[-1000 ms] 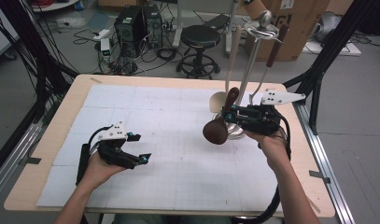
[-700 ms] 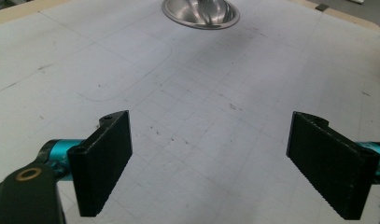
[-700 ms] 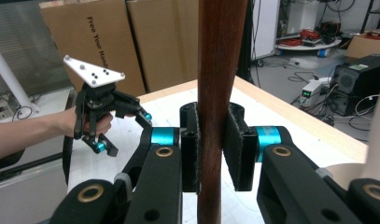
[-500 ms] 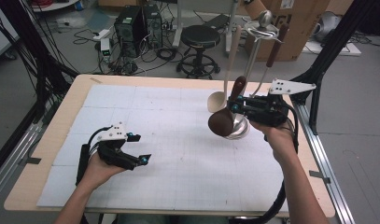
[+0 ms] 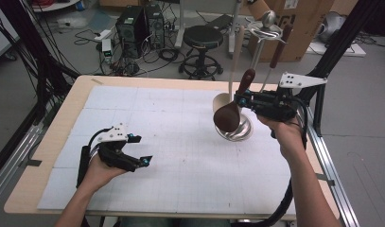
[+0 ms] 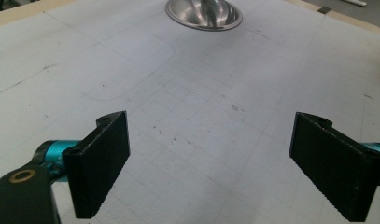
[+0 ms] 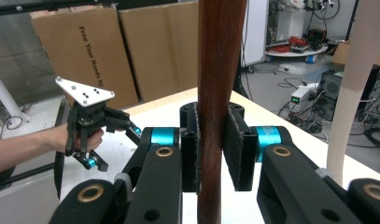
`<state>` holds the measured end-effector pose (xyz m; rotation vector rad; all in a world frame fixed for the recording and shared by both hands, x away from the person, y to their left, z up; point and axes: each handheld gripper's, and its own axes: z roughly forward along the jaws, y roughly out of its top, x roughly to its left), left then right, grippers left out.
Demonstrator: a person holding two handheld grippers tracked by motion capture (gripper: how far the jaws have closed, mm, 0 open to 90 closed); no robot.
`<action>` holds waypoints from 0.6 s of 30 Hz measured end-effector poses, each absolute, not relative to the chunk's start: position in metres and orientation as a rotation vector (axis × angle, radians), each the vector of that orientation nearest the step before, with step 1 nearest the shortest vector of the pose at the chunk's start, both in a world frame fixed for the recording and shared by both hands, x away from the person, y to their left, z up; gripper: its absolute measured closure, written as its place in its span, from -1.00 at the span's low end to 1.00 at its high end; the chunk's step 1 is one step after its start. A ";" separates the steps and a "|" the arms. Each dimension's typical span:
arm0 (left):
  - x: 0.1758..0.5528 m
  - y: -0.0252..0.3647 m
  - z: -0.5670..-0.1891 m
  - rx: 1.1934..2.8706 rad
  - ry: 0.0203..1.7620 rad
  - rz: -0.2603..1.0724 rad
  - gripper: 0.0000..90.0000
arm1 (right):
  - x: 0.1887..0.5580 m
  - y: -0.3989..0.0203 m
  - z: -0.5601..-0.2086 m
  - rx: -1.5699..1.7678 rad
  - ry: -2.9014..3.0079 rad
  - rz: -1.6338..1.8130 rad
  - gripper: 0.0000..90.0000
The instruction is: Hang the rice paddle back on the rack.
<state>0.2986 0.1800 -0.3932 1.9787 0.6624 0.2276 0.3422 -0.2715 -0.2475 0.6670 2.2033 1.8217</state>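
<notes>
A: What is the right gripper (image 5: 240,99) doing?

B: Its jaws are clamped on the dark handle of a wooden spoon (image 5: 231,109). The spoon's bowl hangs down over the steel base (image 5: 242,135) of a utensil stand (image 5: 265,29). Compared with a second ago, hand and spoon sit higher and nearer the stand's hooks.

A: And the left gripper (image 5: 139,151)?

B: It rests low over the white gridded mat (image 5: 171,156), in the same place as before, jaws wide apart with nothing between them. A pale spoon (image 5: 233,66) hangs from the stand.
</notes>
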 end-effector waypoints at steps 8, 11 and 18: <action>0.298 0.180 -0.393 1.979 0.676 0.227 -0.74 | 0.345 -0.275 -0.248 0.696 2.197 1.854 0.74; 0.299 0.181 -0.394 1.980 0.674 0.229 -0.77 | 0.346 -0.275 -0.247 0.700 2.200 1.848 0.74; 0.298 0.181 -0.393 1.969 0.682 0.229 -0.78 | 0.345 -0.273 -0.234 0.687 2.212 1.820 0.74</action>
